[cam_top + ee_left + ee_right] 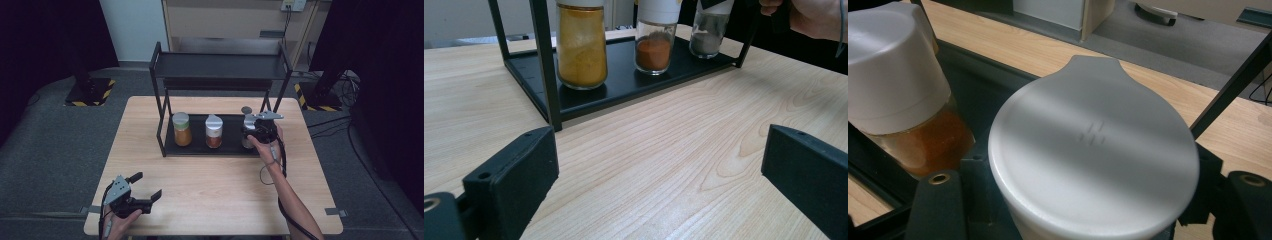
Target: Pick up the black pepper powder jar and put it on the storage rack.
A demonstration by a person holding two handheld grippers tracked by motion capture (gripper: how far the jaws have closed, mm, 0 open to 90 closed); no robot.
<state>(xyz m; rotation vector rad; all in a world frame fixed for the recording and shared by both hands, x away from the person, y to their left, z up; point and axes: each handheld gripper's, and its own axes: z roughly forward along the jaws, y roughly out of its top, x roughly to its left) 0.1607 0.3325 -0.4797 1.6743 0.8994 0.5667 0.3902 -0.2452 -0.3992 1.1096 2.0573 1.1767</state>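
Observation:
Three spice jars stand on the lower shelf of a black two-tier rack [197, 148]: a yellow-filled jar [181, 129], an orange-filled jar [214, 131] and a grey-filled jar [246, 125] at the right end. My right gripper [250, 132] is shut on the grey-filled jar. In the right gripper view the jar's white lid [1093, 150] sits between the black jaws, with the orange-filled jar [903, 100] beside it. My left gripper [146, 185] rests open over the table's front left corner, with nothing between its jaws. In its view, bare wood lies between the fingers [514, 185], and the jars [581, 47] stand beyond.
The rack's upper shelf [220, 65] overhangs the jars and bears nothing. Its black corner posts [544, 60] frame the lower shelf. Bare wooden tabletop [210, 185] stretches in front of the rack. Black stands and cables sit on the floor beyond the table.

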